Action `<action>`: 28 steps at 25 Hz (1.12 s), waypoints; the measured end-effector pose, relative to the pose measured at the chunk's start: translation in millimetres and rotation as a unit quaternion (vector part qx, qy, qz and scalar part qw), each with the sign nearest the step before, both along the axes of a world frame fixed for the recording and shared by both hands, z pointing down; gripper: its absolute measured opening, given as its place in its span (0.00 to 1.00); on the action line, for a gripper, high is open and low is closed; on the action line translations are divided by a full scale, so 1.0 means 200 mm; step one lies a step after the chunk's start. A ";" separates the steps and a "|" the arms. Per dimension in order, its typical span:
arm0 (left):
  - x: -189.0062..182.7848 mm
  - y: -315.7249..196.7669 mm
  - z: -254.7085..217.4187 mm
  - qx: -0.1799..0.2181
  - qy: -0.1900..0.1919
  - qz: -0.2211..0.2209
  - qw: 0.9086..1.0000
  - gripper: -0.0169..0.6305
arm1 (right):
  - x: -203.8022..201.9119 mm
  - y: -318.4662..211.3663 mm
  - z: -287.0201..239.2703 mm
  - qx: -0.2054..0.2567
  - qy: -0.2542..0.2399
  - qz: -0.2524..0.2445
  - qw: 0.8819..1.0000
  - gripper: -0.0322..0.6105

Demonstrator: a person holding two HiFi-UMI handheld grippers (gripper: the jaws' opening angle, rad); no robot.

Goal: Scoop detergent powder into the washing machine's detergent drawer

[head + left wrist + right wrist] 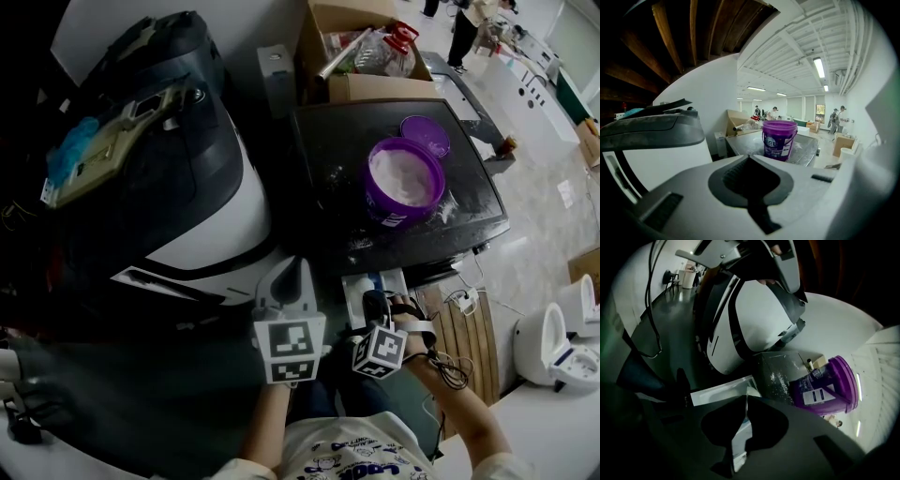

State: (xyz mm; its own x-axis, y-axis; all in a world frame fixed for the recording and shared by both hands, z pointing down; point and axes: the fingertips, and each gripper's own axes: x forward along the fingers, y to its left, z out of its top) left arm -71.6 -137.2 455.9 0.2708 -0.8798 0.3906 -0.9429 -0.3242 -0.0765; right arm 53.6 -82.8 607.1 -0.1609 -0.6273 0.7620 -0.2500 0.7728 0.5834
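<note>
1. Black-and-white moulded housing point(187, 187) fills the left side and seems to have no part in the job.
2. Next comes the left gripper point(291, 277), jaws pressed together on nothing. It is held low in front of the machine and points toward the tub, probably parked while the other hand works.
3. Just right of it, the right gripper point(375, 302) has its jaws drawn all but together, with only a sliver of light between them and nothing gripped. It hangs just over the white detergent drawer point(356, 284), which stands pulled out of the machine's front, presumably so powder can go in.
4. Further right, on the dark washing machine top point(337, 178), sits the purple bucket point(392, 214). It is open and nearly full of detergent powder point(405, 176), with its lid point(425, 136) laid just behind it so the powder can be reached. Some powder is spilled point(448, 211) beside it. No scoop shows in any view.
5. The bucket's white-and-blue label carries print too small to read. The gripper cubes bear only square markers.
</note>
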 end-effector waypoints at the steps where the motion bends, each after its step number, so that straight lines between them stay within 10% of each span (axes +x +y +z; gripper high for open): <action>1: 0.00 0.00 0.00 0.000 0.000 0.000 1.000 0.03 | 0.00 0.00 0.00 0.005 0.007 -0.007 1.000 0.08; 28: -0.01 0.02 -0.01 0.002 0.001 -0.002 1.000 0.03 | -0.02 0.06 0.02 0.094 0.081 -0.086 0.989 0.08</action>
State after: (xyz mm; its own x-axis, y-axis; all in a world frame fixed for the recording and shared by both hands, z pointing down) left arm -74.2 -132.6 453.5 0.2670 -0.8829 0.3864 -0.9446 -0.3192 -0.0767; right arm 49.2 -70.2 611.1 -0.1621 -0.7351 0.6583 -0.0160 0.6690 0.7431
